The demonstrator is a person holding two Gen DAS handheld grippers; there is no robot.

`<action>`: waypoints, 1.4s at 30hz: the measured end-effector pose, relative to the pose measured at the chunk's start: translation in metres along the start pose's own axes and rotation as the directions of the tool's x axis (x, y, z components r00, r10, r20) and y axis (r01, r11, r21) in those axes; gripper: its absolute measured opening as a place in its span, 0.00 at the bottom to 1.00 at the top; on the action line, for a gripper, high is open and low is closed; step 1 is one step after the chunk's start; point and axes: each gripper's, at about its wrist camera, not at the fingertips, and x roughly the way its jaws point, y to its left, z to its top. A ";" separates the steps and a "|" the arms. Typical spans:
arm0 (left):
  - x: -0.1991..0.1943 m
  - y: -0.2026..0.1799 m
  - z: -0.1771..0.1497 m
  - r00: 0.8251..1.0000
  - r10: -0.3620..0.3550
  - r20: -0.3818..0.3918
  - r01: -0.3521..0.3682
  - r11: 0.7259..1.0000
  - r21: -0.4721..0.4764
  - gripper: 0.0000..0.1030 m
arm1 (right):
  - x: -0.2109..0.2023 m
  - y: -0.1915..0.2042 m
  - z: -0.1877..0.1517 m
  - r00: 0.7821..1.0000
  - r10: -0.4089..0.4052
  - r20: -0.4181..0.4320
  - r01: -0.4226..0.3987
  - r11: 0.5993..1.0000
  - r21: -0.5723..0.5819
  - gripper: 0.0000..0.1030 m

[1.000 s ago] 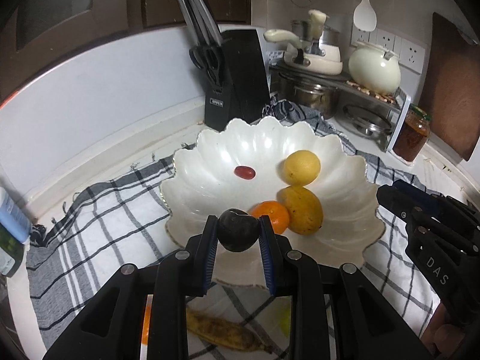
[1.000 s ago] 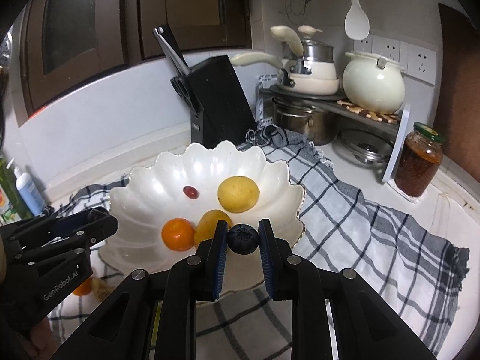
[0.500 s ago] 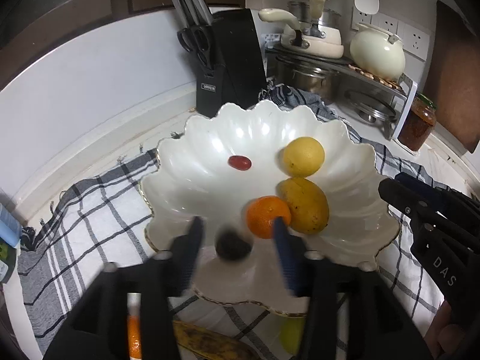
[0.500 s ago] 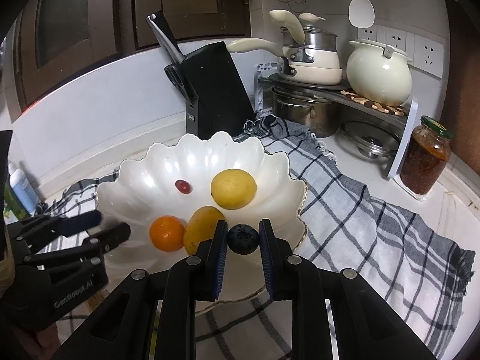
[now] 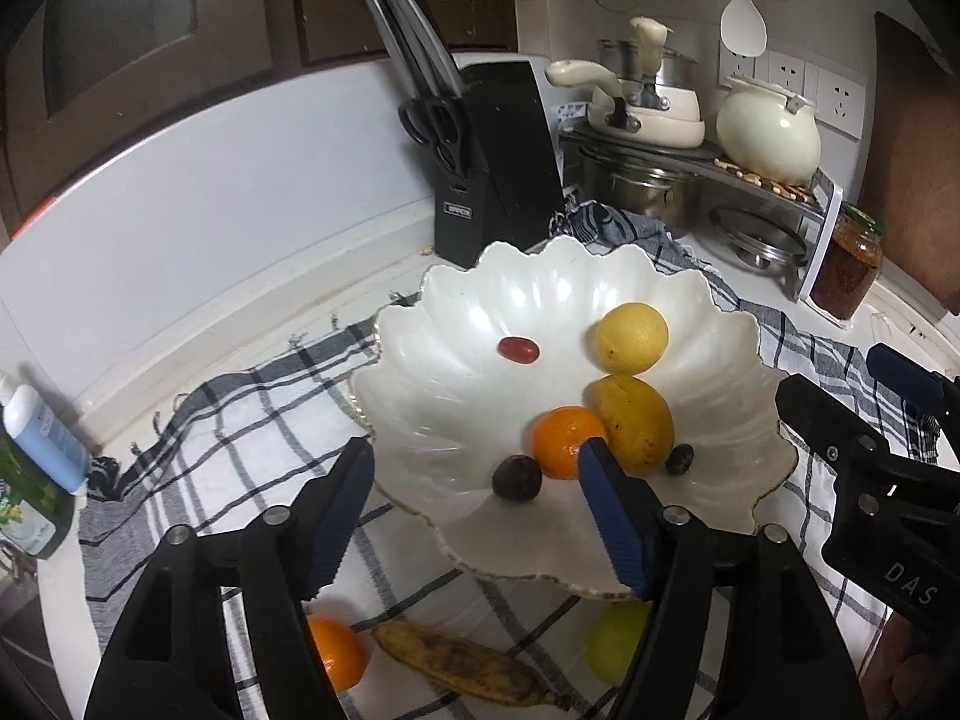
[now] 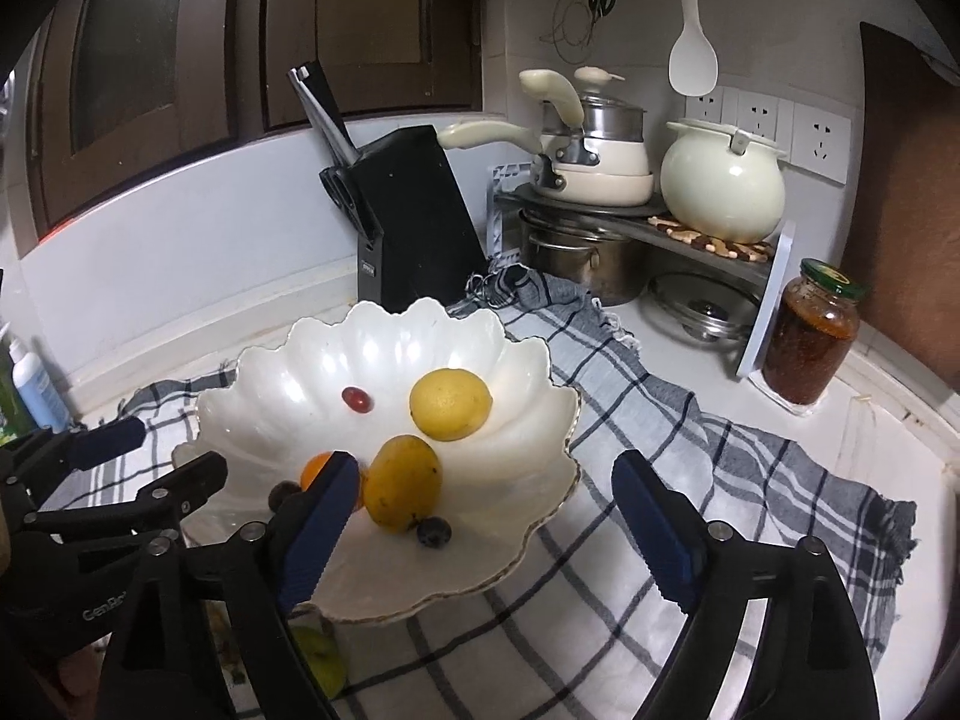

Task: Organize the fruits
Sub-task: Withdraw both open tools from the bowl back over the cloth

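Note:
A white scalloped bowl (image 5: 456, 324) (image 6: 282, 372) sits on a checked cloth. In it lie a red grape (image 5: 518, 349), a yellow lemon (image 5: 631, 329), a mango (image 5: 636, 423), an orange (image 5: 561, 441), a dark plum (image 5: 516, 477) (image 6: 282, 493) and a blueberry (image 5: 680, 459) (image 6: 434, 533). My left gripper (image 5: 474, 516) is open and empty over the bowl's near rim. My right gripper (image 6: 486, 528) is open and empty over the bowl's right rim. On the cloth below the bowl lie another orange (image 5: 337, 660), a spotted banana (image 5: 468, 666) and a green fruit (image 5: 615, 642) (image 6: 321, 657).
A black knife block (image 5: 498, 162) stands behind the bowl. A rack with pots and a cream kettle (image 5: 768, 132) is at the back right, with a sauce jar (image 6: 810, 336) beside it. Bottles (image 5: 36, 438) stand at the left edge.
Both grippers opened. The plum dropped from the left gripper and the blueberry from the right; both now lie in the bowl. Both grippers have drawn back a little.

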 end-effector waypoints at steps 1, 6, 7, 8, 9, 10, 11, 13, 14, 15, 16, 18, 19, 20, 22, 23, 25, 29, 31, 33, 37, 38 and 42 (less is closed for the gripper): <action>-0.004 0.001 0.000 1.000 0.006 0.006 -0.006 1.000 -0.004 0.76 | -0.002 0.001 0.000 1.000 -0.001 0.002 0.001 1.000 -0.001 0.86; -0.023 0.008 -0.003 0.999 0.018 0.035 -0.017 1.000 -0.019 0.83 | -0.018 0.004 0.001 1.000 -0.006 0.014 0.006 1.000 0.002 0.89; -0.028 0.010 -0.004 0.999 0.021 0.040 -0.020 1.000 -0.022 0.85 | -0.020 0.005 0.001 1.000 -0.006 0.017 0.006 1.000 0.002 0.89; -0.031 0.011 -0.005 0.999 0.022 0.044 -0.021 0.999 -0.025 0.85 | -0.025 0.007 0.001 1.000 -0.008 0.020 0.008 1.000 0.000 0.89; -0.035 0.012 -0.005 0.999 0.023 0.047 -0.021 0.999 -0.028 0.86 | -0.028 0.008 0.001 1.000 -0.010 0.023 0.010 1.000 -0.002 0.89; -0.038 0.013 -0.006 0.998 0.024 0.051 -0.023 0.999 -0.030 0.86 | -0.033 0.009 0.001 1.000 -0.013 0.027 0.013 1.000 -0.002 0.89; -0.042 0.013 -0.007 0.998 0.025 0.053 -0.024 0.999 -0.031 0.86 | -0.036 0.010 0.001 0.999 -0.015 0.030 0.015 1.000 -0.002 0.89; -0.048 0.015 -0.010 0.998 0.026 0.057 -0.024 0.999 -0.033 0.86 | -0.044 0.011 0.000 0.999 -0.017 0.035 0.017 1.000 -0.001 0.89; -0.051 0.015 -0.011 0.998 0.026 0.060 -0.024 0.999 -0.035 0.86 | -0.047 0.012 -0.001 0.999 -0.017 0.038 0.017 1.000 -0.002 0.89; -0.054 0.016 -0.013 0.998 0.025 0.062 -0.023 0.999 -0.037 0.86 | -0.050 0.014 -0.001 0.999 -0.018 0.040 0.018 1.000 -0.004 0.89; -0.058 0.017 -0.015 0.998 0.024 0.065 -0.021 0.999 -0.039 0.86 | -0.053 0.015 -0.002 0.999 -0.019 0.042 0.019 1.000 -0.006 0.89; -0.064 0.018 -0.020 0.997 0.025 0.070 -0.022 0.999 -0.042 0.86 | -0.061 0.018 -0.005 0.999 -0.019 0.047 0.020 1.000 -0.009 0.89; -0.067 0.018 -0.022 0.997 0.023 0.072 -0.021 0.999 -0.041 0.86 | -0.064 0.019 -0.006 0.999 -0.019 0.048 0.020 1.000 -0.011 0.89; -0.070 0.019 -0.024 0.997 0.022 0.074 -0.019 0.999 -0.040 0.86 | -0.068 0.020 -0.008 0.999 -0.018 0.051 0.019 1.000 -0.013 0.89; -0.075 0.020 -0.029 0.997 0.025 0.078 -0.022 0.999 -0.037 0.86 | -0.073 0.022 -0.011 0.998 -0.020 0.052 0.021 1.000 -0.014 0.89; -0.078 0.021 -0.033 0.996 0.027 0.081 -0.024 0.999 -0.037 0.86 | -0.076 0.023 -0.014 0.998 -0.019 0.052 0.020 1.000 -0.015 0.89; -0.082 0.024 -0.038 0.996 0.030 0.083 -0.027 0.999 -0.041 0.86 | -0.080 0.027 -0.019 0.998 -0.018 0.052 0.019 1.000 -0.022 0.89; -0.087 0.030 -0.049 0.996 0.035 0.078 -0.030 0.998 -0.052 0.86 | -0.084 0.036 -0.027 0.999 -0.008 0.050 0.010 0.999 -0.034 0.89; -0.087 0.032 -0.053 0.997 0.038 0.072 -0.034 0.998 -0.053 0.86 | -0.086 0.038 -0.030 0.999 -0.008 0.051 0.010 0.999 -0.038 0.89; -0.087 0.033 -0.057 0.997 0.035 0.067 -0.032 0.998 -0.054 0.86 | -0.087 0.040 -0.033 0.999 -0.009 0.051 0.012 0.999 -0.045 0.89; -0.087 0.032 -0.067 0.998 0.022 0.063 -0.019 0.998 -0.053 0.86 | -0.091 0.040 -0.040 0.998 -0.012 0.054 0.014 0.999 -0.040 0.89; -0.086 0.030 -0.069 0.998 0.016 0.061 -0.013 0.999 -0.052 0.86 | -0.091 0.039 -0.041 0.998 -0.014 0.055 0.016 0.999 -0.037 0.89; -0.082 0.025 -0.077 0.998 -0.007 0.055 0.009 0.999 -0.047 0.85 | -0.091 0.035 -0.049 0.999 -0.021 0.046 0.022 0.999 -0.027 0.89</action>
